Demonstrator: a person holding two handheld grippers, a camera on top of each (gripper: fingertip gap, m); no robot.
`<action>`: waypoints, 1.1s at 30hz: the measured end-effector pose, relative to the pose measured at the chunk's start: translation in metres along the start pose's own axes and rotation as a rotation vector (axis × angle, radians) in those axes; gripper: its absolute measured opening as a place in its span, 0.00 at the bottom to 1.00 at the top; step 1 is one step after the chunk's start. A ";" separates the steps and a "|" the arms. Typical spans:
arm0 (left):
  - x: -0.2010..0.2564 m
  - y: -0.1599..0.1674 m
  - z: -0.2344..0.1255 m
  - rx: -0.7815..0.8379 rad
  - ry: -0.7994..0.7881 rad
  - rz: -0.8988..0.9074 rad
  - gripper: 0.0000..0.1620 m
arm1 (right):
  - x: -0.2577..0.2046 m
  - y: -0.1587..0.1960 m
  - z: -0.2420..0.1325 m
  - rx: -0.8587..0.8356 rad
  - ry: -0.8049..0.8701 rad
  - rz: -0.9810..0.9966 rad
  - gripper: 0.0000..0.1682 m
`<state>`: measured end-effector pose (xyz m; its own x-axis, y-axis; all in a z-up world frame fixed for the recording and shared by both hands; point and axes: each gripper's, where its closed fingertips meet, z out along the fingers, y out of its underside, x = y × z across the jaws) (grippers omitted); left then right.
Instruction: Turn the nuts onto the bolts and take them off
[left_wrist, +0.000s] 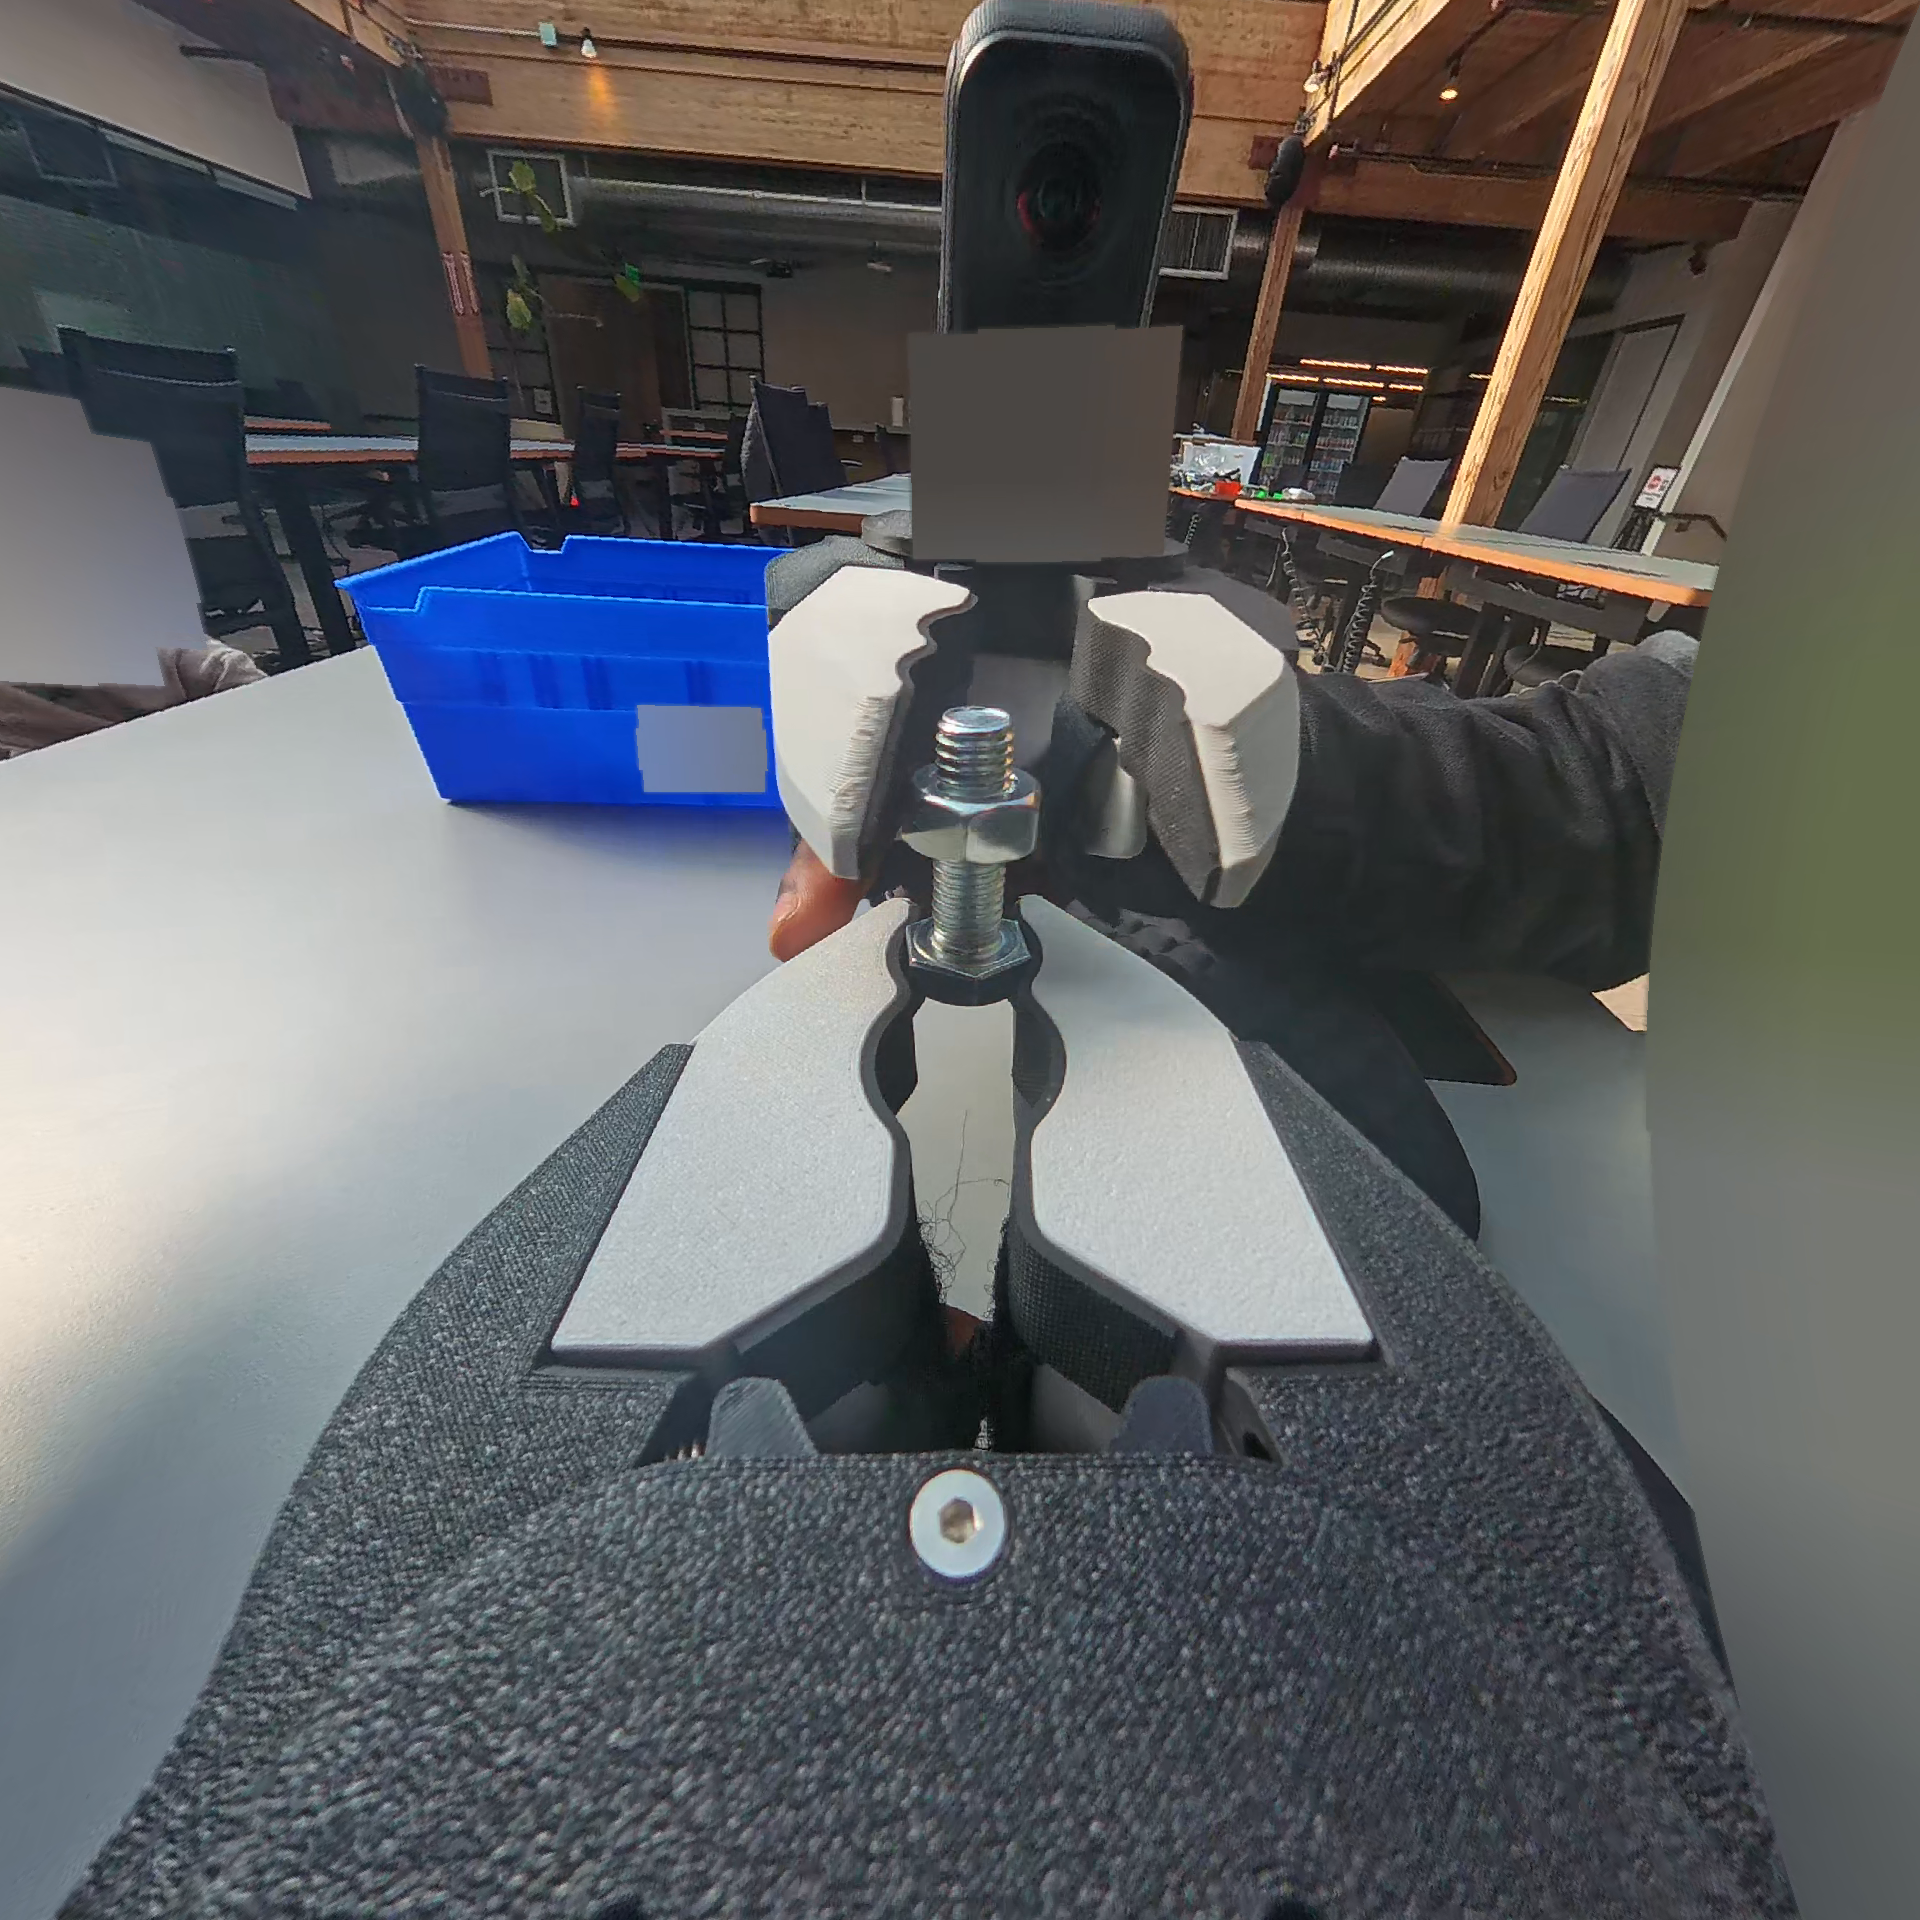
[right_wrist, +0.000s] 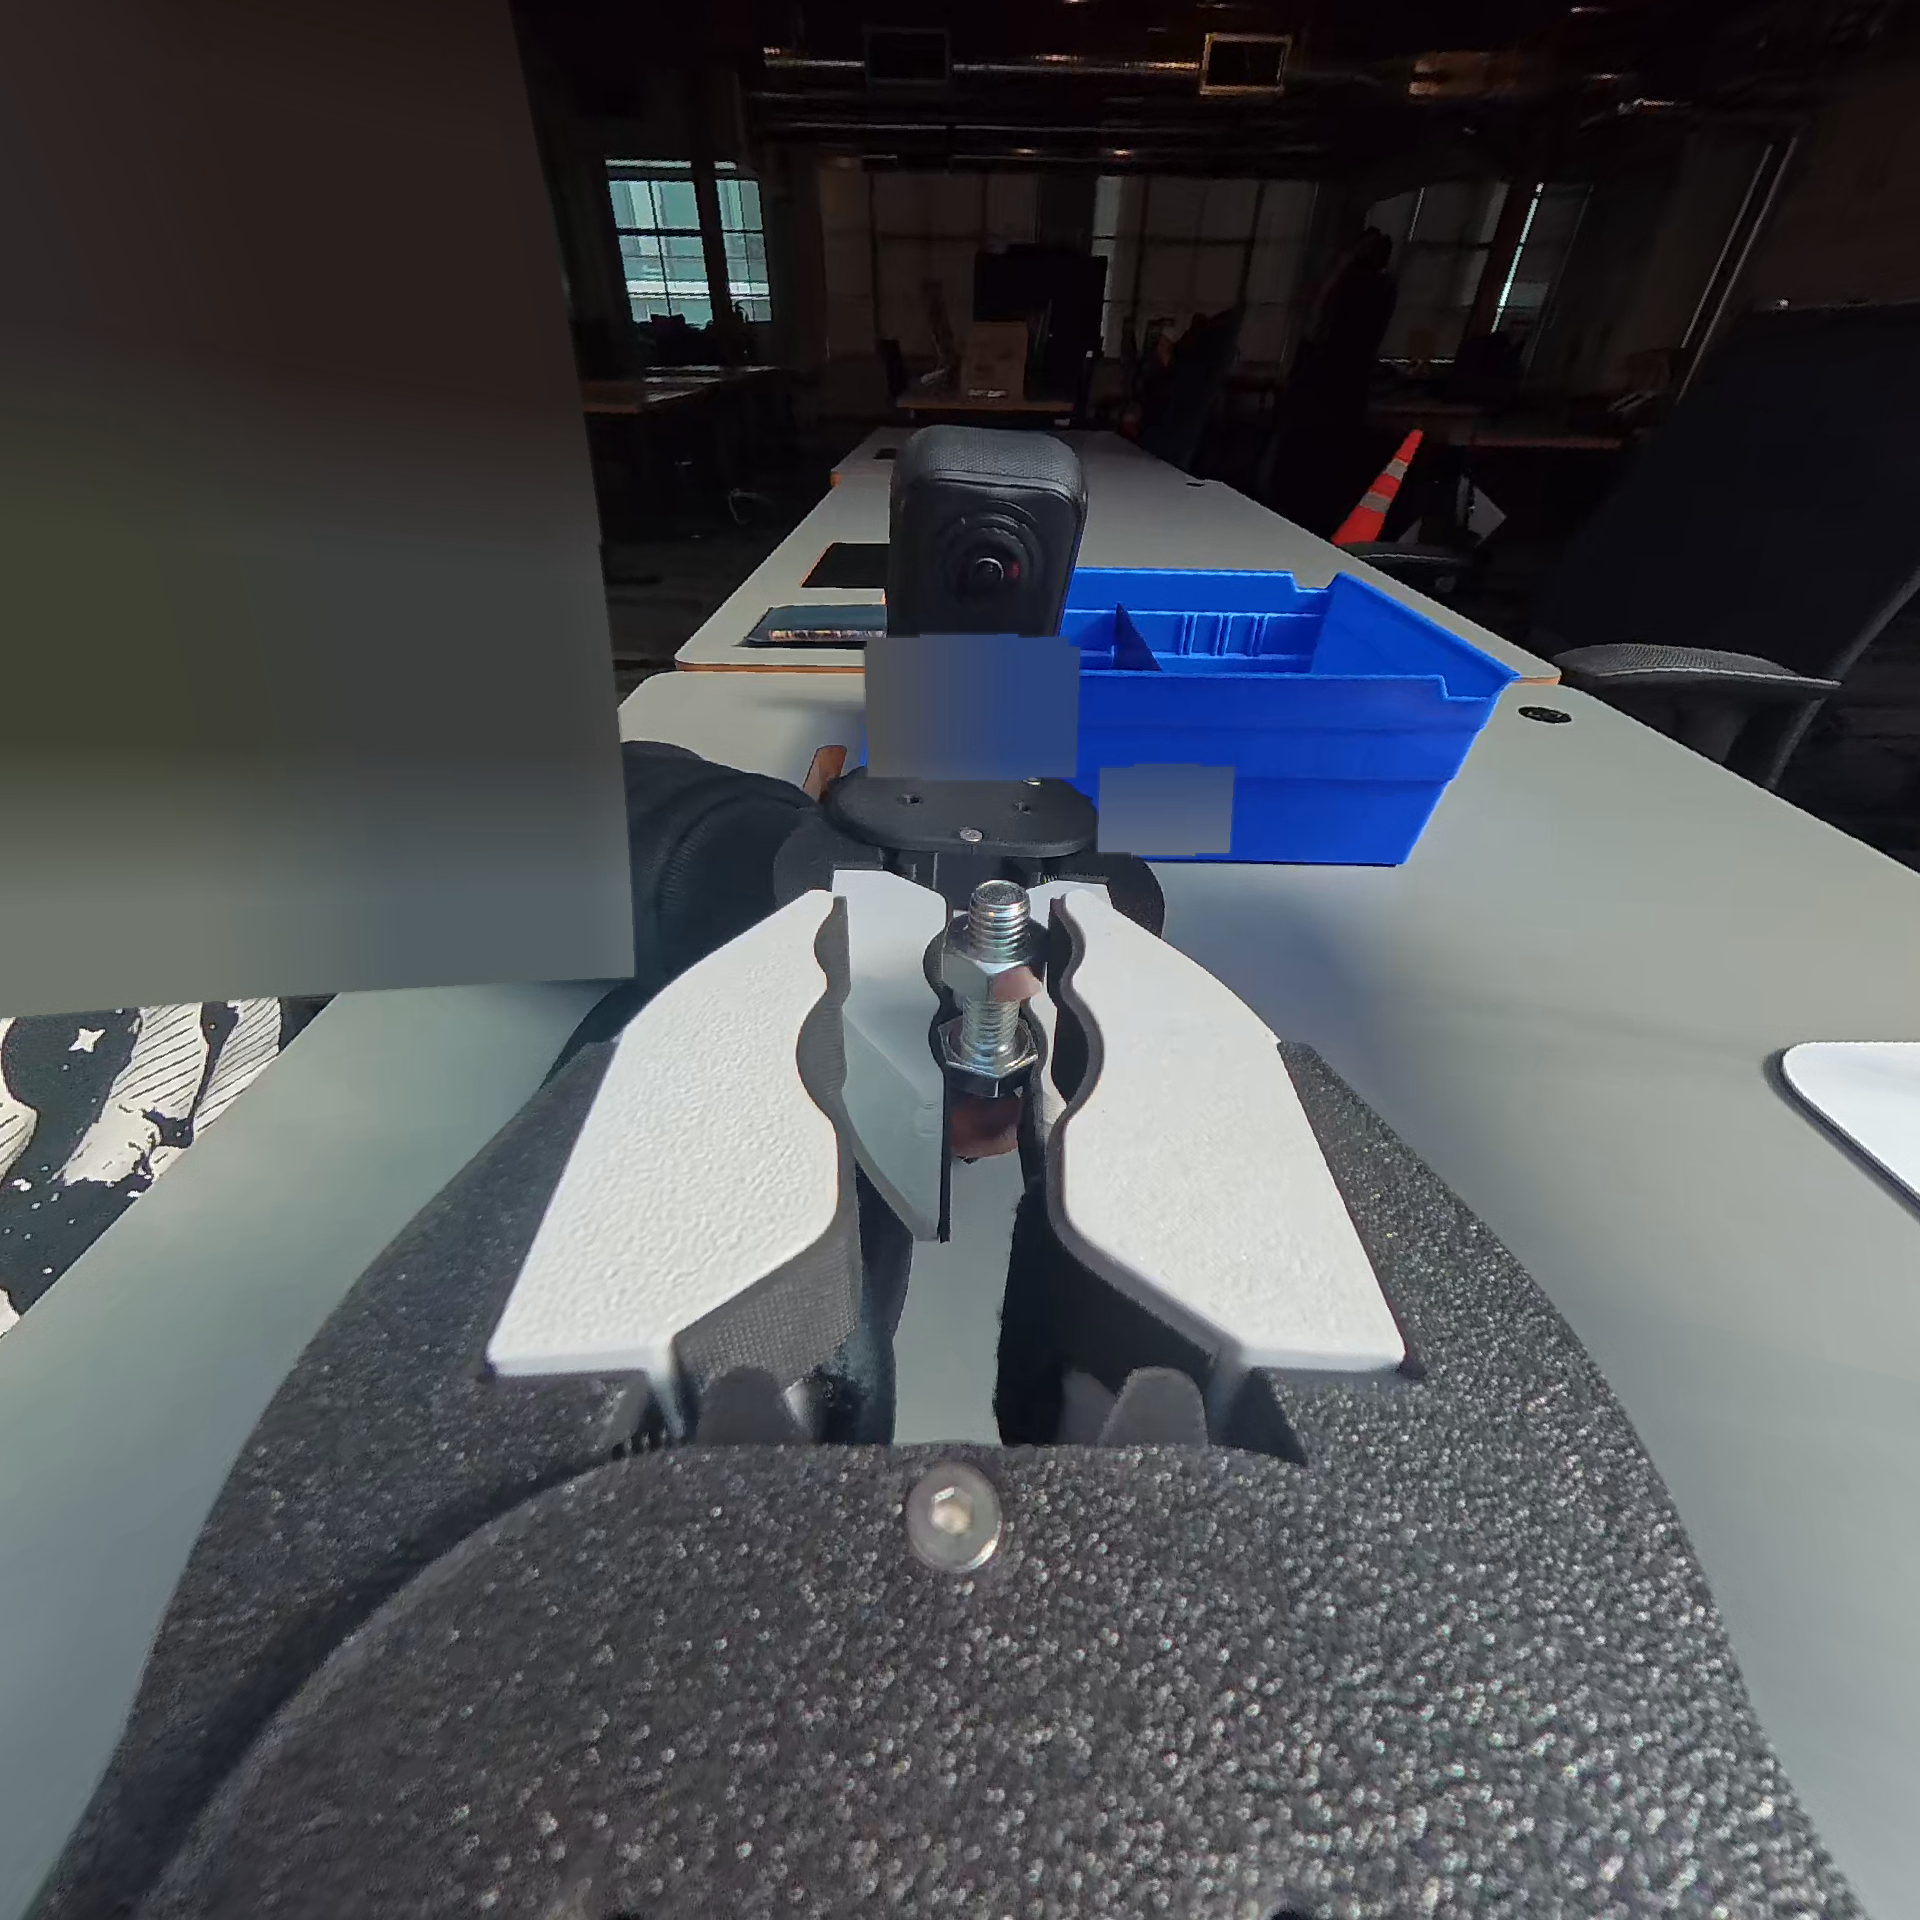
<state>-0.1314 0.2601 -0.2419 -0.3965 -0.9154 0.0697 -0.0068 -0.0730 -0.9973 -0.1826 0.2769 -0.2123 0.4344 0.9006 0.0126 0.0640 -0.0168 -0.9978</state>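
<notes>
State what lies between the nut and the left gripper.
Only bare thread of the bolt: the nut sits above the left gripper, which clamps the bolt's head. Both views show it, the left wrist view best.

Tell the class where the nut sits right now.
In both wrist views the nut is partway down the upright bolt, between the open right gripper's fingers, above the left gripper.

Pebbled black left gripper (left_wrist: 966, 961) body, pale grey wavy-edged fingers (left_wrist: 748, 1164), silver hex screw (left_wrist: 957, 1525) at centre. Same build on right gripper (right_wrist: 987, 997): grey fingers (right_wrist: 686, 1132), silver screw (right_wrist: 952, 1522). Black camera (left_wrist: 1065, 166) upright on each. Black sleeve (left_wrist: 1475, 821) behind.
</notes>
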 end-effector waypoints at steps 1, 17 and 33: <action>0.000 0.000 0.000 0.002 0.001 -0.001 0.09 | 0.000 0.000 -0.002 -0.001 0.007 0.000 0.21; -0.001 0.000 0.000 0.001 -0.004 -0.002 0.09 | 0.003 -0.008 -0.034 -0.072 0.093 -0.037 0.12; 0.000 0.001 0.001 -0.008 0.000 0.002 0.09 | 0.005 -0.008 -0.019 -1.016 -0.137 -0.208 0.13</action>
<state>-0.1304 0.2596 -0.2430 -0.3966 -0.9155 0.0680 -0.0135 -0.0683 -0.9976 -0.1637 0.2730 -0.2028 0.2270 0.9680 0.1071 0.8785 -0.1561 -0.4515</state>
